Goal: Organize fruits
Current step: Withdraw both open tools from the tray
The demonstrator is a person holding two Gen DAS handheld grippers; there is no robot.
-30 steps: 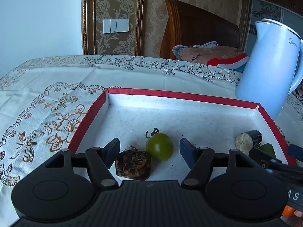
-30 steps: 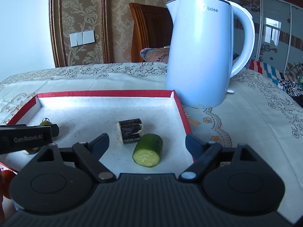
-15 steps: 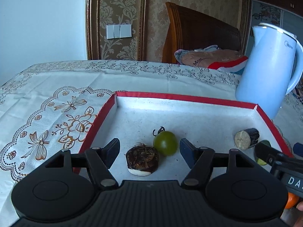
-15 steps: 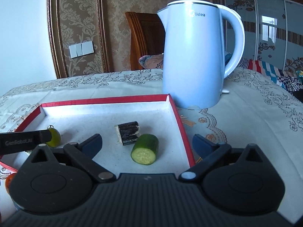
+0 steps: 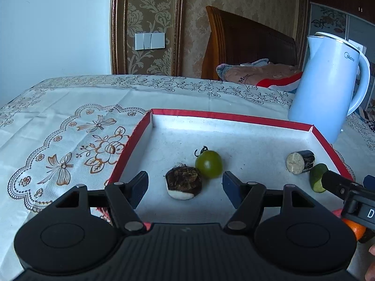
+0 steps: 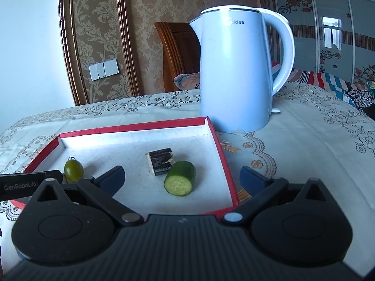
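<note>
Here both grippers, left [image 5: 185,185] and right [image 6: 182,181], hover with jaws spread wide and empty over the near edge of the red-rimmed tray [image 5: 234,117]. Inside lie a green tomato [image 5: 208,164] touching a brown root piece [image 5: 184,181], plus a dark cane piece [image 6: 161,161] against a cucumber chunk [image 6: 180,178]. A kettle [image 6: 236,75] stands on the tabletop [image 5: 70,121] behind.

- Tray [image 5: 234,116]: red rim and outer walls, white speckled floor.
- Tomato [image 5: 208,164]: green, dark stem.
- Cucumber [image 6: 180,178]: dark green skin, pale green cut face.
- Cane piece [image 6: 161,161]: black bark, cream ends.
- Root piece [image 5: 184,182]: dark brown top, white base.
- Kettle [image 6: 234,75]: pale blue, silver band at lid.
- Tablecloth [image 5: 70,126]: white, with brown-and-gold flower and butterfly print, scalloped border.
- Wallpaper [image 5: 150,7]: tan damask.
</note>
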